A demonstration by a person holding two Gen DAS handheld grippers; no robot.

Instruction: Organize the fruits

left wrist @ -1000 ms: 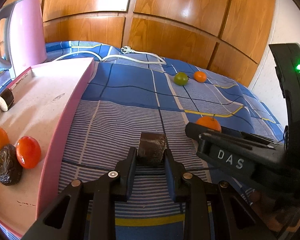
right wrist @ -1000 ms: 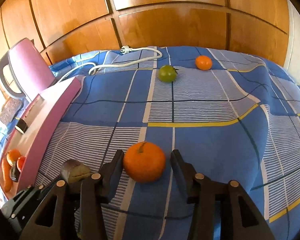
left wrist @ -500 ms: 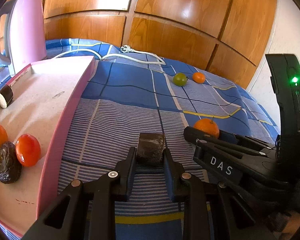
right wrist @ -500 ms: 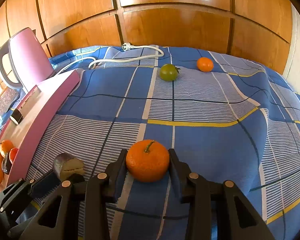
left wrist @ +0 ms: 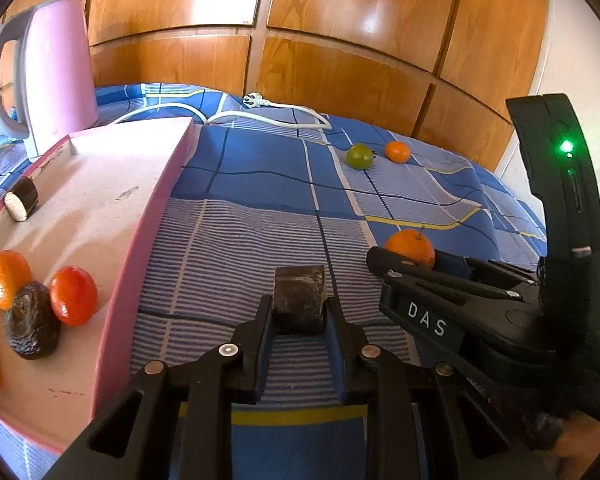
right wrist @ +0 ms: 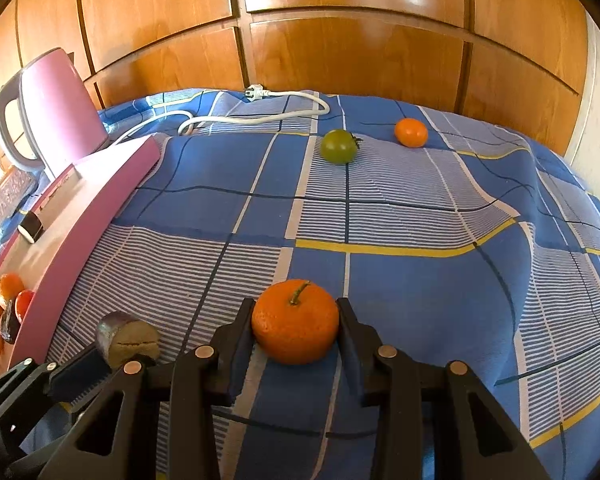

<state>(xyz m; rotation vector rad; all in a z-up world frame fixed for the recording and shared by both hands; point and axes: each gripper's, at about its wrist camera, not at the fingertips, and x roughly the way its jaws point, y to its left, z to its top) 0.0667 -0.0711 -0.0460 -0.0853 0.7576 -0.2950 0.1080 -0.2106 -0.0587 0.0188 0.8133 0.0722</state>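
Note:
My left gripper point(left wrist: 298, 312) is shut on a dark eggplant piece point(left wrist: 299, 298) just above the blue checked cloth; the same eggplant piece point(right wrist: 126, 338) shows its pale cut face in the right wrist view. My right gripper point(right wrist: 296, 326) is shut on a stemmed orange mandarin point(right wrist: 295, 321), and that mandarin point(left wrist: 410, 246) peeks over the right gripper's finger in the left wrist view. A pink tray point(left wrist: 140, 264) at left holds an orange point(left wrist: 6, 278), a red tomato point(left wrist: 74, 295), a dark avocado point(left wrist: 32, 326) and another eggplant piece point(left wrist: 21, 204).
A green tomato point(right wrist: 339, 146) and a small orange point(right wrist: 411, 132) lie far back on the cloth. A pink kettle point(left wrist: 48, 68) stands behind the tray, with a white cord and plug point(left wrist: 256, 100) beside it. Wooden panels close off the back.
The right gripper's jaws closed in onto the mandarin. The left gripper kept its hold on the eggplant piece and rose slightly.

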